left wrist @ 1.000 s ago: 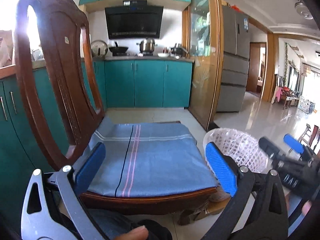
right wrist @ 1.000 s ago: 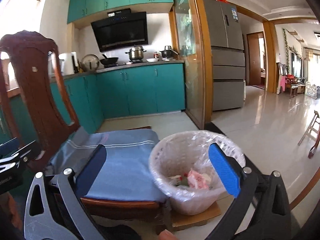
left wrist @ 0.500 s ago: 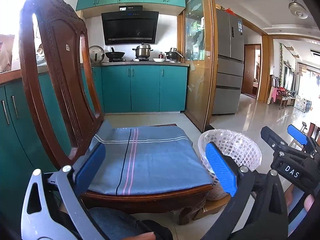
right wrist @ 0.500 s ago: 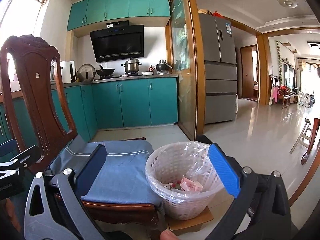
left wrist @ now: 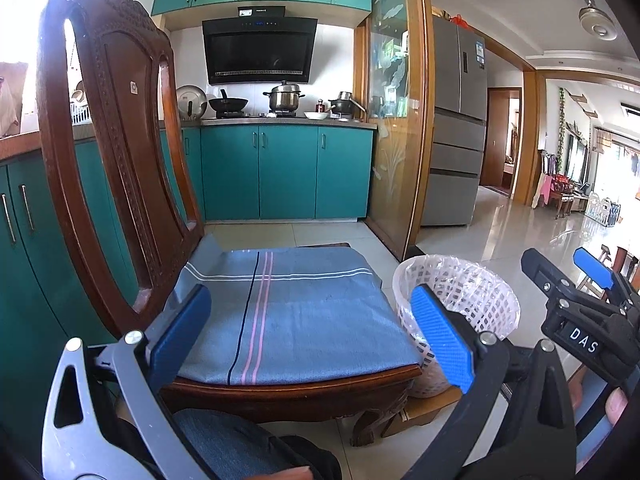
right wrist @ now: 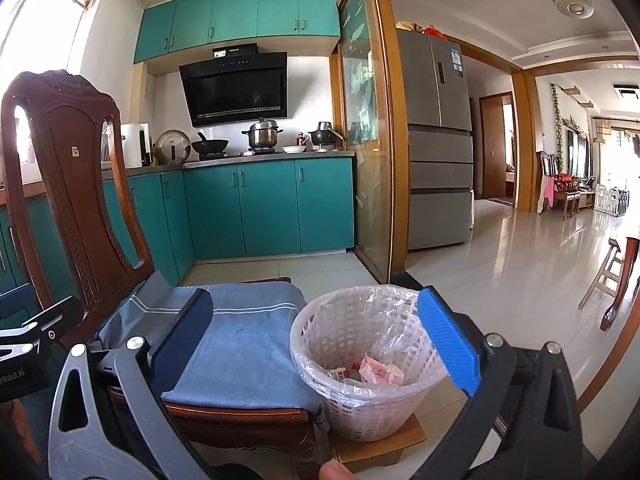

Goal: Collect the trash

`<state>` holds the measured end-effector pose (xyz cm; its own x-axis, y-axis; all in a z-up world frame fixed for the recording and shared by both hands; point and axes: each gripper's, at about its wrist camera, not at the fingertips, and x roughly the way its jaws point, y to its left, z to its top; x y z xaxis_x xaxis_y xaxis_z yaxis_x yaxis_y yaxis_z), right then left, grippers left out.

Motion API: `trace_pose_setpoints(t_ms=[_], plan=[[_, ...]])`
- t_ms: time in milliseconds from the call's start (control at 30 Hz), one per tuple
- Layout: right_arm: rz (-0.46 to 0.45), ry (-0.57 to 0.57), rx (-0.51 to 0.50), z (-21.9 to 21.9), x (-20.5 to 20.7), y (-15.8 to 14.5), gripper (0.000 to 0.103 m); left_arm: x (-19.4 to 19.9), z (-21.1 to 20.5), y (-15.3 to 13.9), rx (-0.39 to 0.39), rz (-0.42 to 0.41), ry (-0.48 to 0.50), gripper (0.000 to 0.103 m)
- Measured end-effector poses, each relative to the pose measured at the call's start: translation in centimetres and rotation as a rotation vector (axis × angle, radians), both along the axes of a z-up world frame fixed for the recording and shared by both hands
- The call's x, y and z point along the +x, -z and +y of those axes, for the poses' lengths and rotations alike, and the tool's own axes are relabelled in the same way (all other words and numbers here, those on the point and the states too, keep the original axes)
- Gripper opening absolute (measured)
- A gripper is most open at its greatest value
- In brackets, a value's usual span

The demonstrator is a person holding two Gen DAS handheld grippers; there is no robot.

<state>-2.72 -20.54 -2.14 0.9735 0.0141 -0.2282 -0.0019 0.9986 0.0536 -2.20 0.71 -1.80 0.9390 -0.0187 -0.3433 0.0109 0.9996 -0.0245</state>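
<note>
Trash [right wrist: 378, 372] lies inside basket [right wrist: 360, 412] touching chair seat edge [right wrist: 240, 414].

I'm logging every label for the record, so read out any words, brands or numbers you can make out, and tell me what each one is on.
"DAS": white letters on the right gripper body, left wrist view.
"nRobot.AI", cut off at the edge: on the left gripper body, right wrist view.
Range hood brand label: too small to read.
Fridge sticker: blurred.
Printed trash in the basket: unreadable.
</note>
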Motion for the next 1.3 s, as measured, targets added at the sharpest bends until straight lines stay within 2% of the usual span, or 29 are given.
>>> trace_pose_setpoints(t_ms=[700, 1300], plan=[[0.014, 0.007, 0.015, -0.6, 0.5, 0.2, 0.1, 0.7, -0.5, 0.3, -0.01, 0.036, 0.017, 0.1], [0.07, 0.007, 0.012, -0.7, 2.2, 1.4, 0.1, 1.5, -0.7, 1.0, -0.006, 0.07, 0.01, 0.1]])
